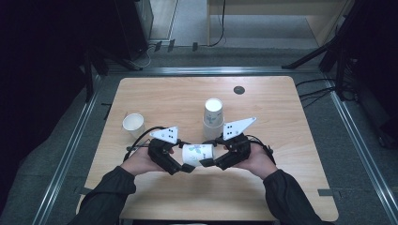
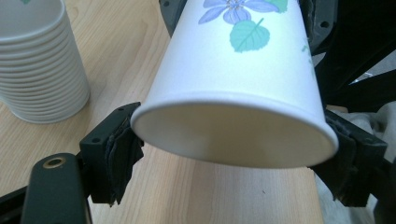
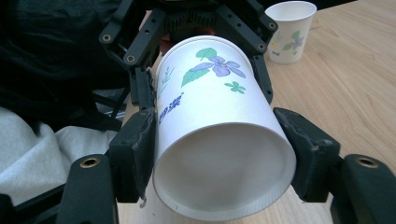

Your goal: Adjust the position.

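A white paper cup [image 1: 197, 153] printed with a purple flower and green leaves lies on its side just above the wooden table [image 1: 281, 192], held from both ends. My left gripper [image 1: 184, 165] comes in from the left. In the left gripper view its pads [image 2: 122, 149] press on either side of the cup's [image 2: 238, 88] rolled rim, so my left gripper [image 2: 233, 147] is shut on it. My right gripper [image 1: 210, 161] comes in from the right. In the right gripper view its jaws clamp the cup's [image 3: 210, 107] other end, so my right gripper [image 3: 222, 149] is shut on it too.
A stack of nested paper cups [image 1: 213, 115] stands just behind the grippers at the table's middle, and appears as the stack [image 2: 39, 70] in the left gripper view. A single upright cup [image 1: 133, 124] stands at the left. A small dark disc [image 1: 239, 89] lies near the far edge.
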`<action>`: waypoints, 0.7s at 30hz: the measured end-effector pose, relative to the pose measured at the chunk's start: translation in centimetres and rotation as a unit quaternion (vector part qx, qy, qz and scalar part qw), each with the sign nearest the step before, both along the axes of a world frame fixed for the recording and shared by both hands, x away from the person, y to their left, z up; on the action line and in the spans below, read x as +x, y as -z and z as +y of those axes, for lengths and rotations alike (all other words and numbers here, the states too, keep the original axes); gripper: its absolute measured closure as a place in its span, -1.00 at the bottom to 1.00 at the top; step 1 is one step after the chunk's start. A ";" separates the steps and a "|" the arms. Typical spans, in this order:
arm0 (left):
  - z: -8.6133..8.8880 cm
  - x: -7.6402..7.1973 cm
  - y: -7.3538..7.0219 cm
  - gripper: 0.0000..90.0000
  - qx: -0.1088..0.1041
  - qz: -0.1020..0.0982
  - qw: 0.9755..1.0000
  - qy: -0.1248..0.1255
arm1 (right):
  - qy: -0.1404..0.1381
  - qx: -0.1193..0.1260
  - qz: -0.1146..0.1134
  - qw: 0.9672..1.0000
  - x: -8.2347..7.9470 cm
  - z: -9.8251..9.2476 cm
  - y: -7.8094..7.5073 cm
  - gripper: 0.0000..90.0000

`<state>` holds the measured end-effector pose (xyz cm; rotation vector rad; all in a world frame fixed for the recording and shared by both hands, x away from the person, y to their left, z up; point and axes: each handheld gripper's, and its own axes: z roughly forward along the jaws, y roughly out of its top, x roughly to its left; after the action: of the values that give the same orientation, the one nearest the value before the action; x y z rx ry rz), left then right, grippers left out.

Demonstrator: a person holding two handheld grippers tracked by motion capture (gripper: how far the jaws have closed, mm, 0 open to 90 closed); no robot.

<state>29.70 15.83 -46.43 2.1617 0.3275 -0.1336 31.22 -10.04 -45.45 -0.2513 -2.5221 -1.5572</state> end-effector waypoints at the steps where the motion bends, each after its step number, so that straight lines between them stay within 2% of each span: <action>1: -0.1 0.0 0.0 -0.61 0.000 -0.002 1.000 0.000 | -0.001 0.000 0.002 1.000 0.0 0.1 0.0 -0.25; 6: -0.1 -0.2 0.1 -0.52 0.007 -0.018 1.000 0.002 | -0.004 -0.002 0.005 1.000 0.0 0.2 0.1 -0.24; 14: 0.1 -0.1 0.1 -0.46 0.011 -0.010 1.000 0.005 | -0.007 -0.005 0.010 1.000 0.0 0.3 0.2 -0.24; 15: 0.2 -0.1 0.1 -0.45 0.010 -0.007 1.000 0.005 | -0.006 -0.003 0.004 1.000 0.0 0.4 0.2 -0.25; 21: 0.7 0.1 -0.3 -0.44 0.008 -0.006 1.000 0.000 | 0.002 -0.010 -0.003 1.000 -0.2 0.6 0.2 -0.42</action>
<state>29.77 16.53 -46.13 2.1771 0.3223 -0.1173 31.03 -9.48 -45.61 -0.2541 -2.5436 -1.5375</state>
